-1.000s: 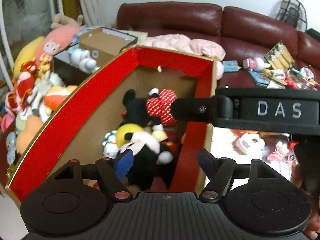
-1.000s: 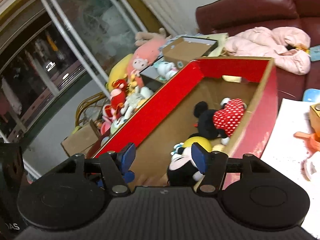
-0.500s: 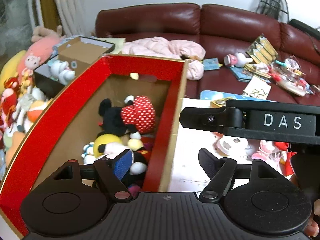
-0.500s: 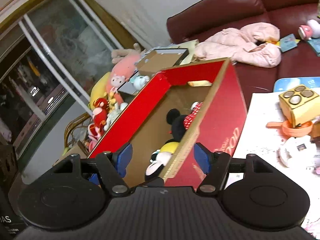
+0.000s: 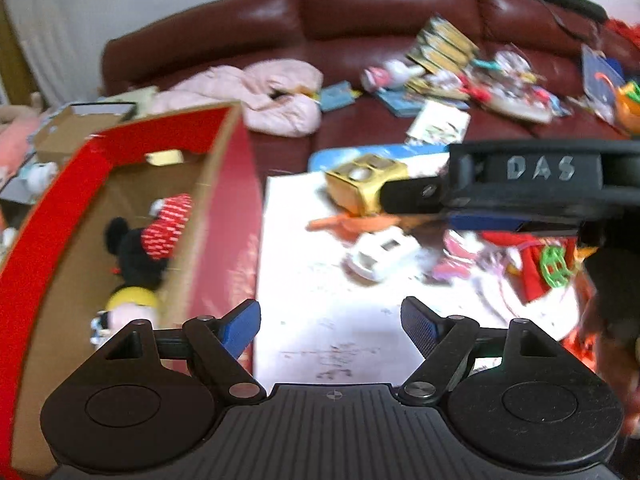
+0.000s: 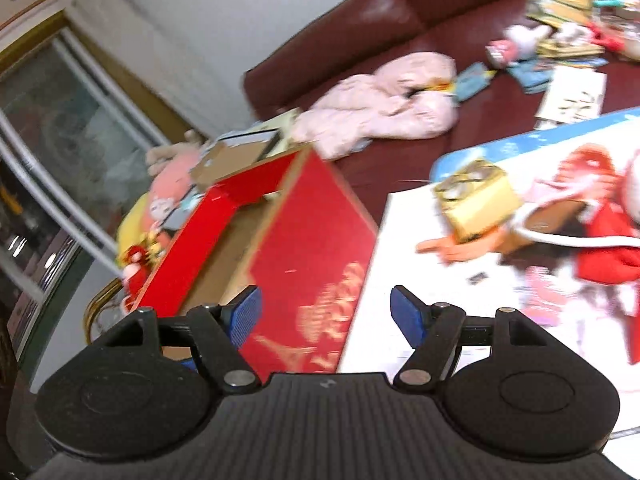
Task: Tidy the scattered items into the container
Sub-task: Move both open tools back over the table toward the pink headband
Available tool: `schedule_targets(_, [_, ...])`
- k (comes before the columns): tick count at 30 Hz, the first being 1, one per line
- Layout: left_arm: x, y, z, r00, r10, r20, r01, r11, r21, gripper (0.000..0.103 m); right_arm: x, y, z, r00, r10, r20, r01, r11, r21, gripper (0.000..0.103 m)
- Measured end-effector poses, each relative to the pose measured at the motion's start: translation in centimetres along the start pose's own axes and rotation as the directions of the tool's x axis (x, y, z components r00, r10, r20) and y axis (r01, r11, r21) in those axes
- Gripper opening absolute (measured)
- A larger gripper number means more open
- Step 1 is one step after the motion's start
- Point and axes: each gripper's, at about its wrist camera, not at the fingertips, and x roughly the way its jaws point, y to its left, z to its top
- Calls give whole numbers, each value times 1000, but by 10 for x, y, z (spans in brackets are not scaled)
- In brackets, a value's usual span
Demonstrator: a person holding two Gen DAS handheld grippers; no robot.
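A big red cardboard box (image 5: 240,200) stands at the left of the white table (image 5: 320,320); it also shows in the right wrist view (image 6: 312,248). Mickey and Minnie plush toys (image 5: 136,256) lie inside it. Scattered on the table are a gold box (image 5: 360,184), an orange toy (image 5: 348,222), a white toy (image 5: 384,252) and red and pink items (image 5: 532,268). My left gripper (image 5: 330,326) is open and empty above the table's bare part. My right gripper (image 6: 326,312) is open and empty, over the box's near corner. The gold box (image 6: 476,200) lies ahead of it.
A dark red leather sofa (image 5: 380,12) behind the table holds a pink jacket (image 5: 272,96) and many books and toys (image 5: 480,72). Plush toys (image 6: 160,208) and a small carton (image 5: 76,128) pile up left of the box. The right gripper's body (image 5: 520,184) crosses the left wrist view.
Both grippers have swung to the right, away from the inside of the red box and toward the white table. Both stay open and empty.
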Motion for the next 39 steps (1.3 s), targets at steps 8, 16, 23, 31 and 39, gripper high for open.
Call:
schedule_targets(8, [44, -49, -18, 993, -73, -96, 83, 991, 104, 88, -28, -89, -17, 973, -232, -19, 232, 968, 97, 76])
schedule_targets(16, [89, -82, -39, 969, -95, -228, 133, 978, 157, 88, -21, -137, -44, 948, -292, -124, 309, 939, 154, 76])
schedule_targets(23, [105, -90, -48, 955, -74, -287, 130, 975, 180, 88, 11, -151, -44, 936, -290, -199, 316, 942, 113, 76])
schedule_targets(31, [119, -82, -47, 951, -46, -305, 96, 984, 153, 88, 34, -150, -51, 924, -258, -282, 303, 945, 128, 79])
schedule_targets(39, [124, -65, -48, 951, -26, -307, 65, 991, 117, 88, 66, -129, -48, 929, -100, -355, 187, 958, 219, 80])
